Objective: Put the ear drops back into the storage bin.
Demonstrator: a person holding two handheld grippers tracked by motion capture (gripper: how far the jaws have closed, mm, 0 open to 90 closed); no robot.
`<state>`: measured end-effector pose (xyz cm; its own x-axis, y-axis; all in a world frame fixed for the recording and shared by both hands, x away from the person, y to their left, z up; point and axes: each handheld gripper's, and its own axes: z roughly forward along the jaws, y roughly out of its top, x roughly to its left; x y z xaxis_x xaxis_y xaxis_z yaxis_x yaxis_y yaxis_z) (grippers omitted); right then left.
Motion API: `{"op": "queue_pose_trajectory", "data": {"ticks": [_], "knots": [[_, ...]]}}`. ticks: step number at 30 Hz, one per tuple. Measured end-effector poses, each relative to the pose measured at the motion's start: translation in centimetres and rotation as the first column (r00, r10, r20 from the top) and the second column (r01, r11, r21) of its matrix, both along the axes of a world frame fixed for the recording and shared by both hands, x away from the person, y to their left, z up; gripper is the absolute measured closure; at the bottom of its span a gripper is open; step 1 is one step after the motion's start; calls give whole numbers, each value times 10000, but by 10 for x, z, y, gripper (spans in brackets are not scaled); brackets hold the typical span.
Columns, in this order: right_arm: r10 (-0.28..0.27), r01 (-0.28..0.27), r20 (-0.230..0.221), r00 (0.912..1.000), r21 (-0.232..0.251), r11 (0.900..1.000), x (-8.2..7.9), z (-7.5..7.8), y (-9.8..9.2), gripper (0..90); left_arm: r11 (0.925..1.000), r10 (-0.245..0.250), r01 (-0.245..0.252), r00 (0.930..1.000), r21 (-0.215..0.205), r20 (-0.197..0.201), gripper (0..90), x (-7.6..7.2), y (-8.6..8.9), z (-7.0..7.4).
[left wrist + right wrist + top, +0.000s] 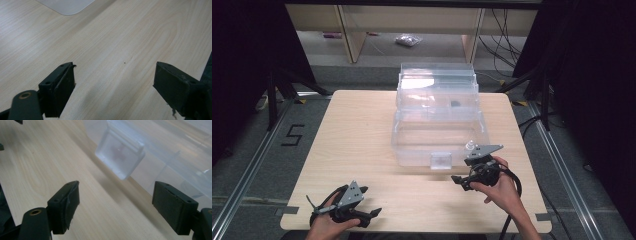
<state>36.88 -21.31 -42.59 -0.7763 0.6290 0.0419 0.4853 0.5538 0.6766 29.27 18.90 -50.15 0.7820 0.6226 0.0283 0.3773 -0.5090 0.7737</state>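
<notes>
A clear plastic storage box [439, 120] stands at the middle back of the light wooden table [357, 145], and its lid seems raised at the back. A clear latch flap [441, 161] hangs at its front wall. My right gripper [459, 182] is held just right of that latch, pointing left, jaws open and empty. In the right gripper view the latch [121, 155] lies ahead of my open right gripper [116, 192], with the box wall [175, 162] on the right. My left gripper [371, 201] rests near the front left edge, open. My left gripper [115, 72] faces bare wood.
A small dark thing [455, 103] shows through the box. Beyond the table's far edge stand wooden shelf legs [354, 40] and cables [504, 45]. Black stand legs [274, 95] flank the left side. A floor mark [293, 135] lies to the left.
</notes>
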Motion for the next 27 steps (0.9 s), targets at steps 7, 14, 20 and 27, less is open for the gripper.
{"op": "queue_pose_trajectory", "data": {"ticks": [7, 14, 20, 27], "knots": [[-144, 147, -426, 9990, 67, 9999, -4, -7, -2, 225, 9998, -61, 60, 10000, 193, 30, 167, 1, 1, 0], [-365, 370, -168, 9992, 300, 9989, -7, -15, -8, 226, 9998, -39, 39, 10000, 177, 21, 167, 1, 1, 0], [-416, 430, -368, 9985, 370, 9984, -11, -23, -14, 223, 9996, -56, 55, 10000, 272, 44, 167, 1, 1, 0], [-552, 574, -410, 9976, 536, 9969, -15, -27, -19, 222, 9998, -29, 29, 10000, 199, 39, 168, 1, 1, 0]]}}
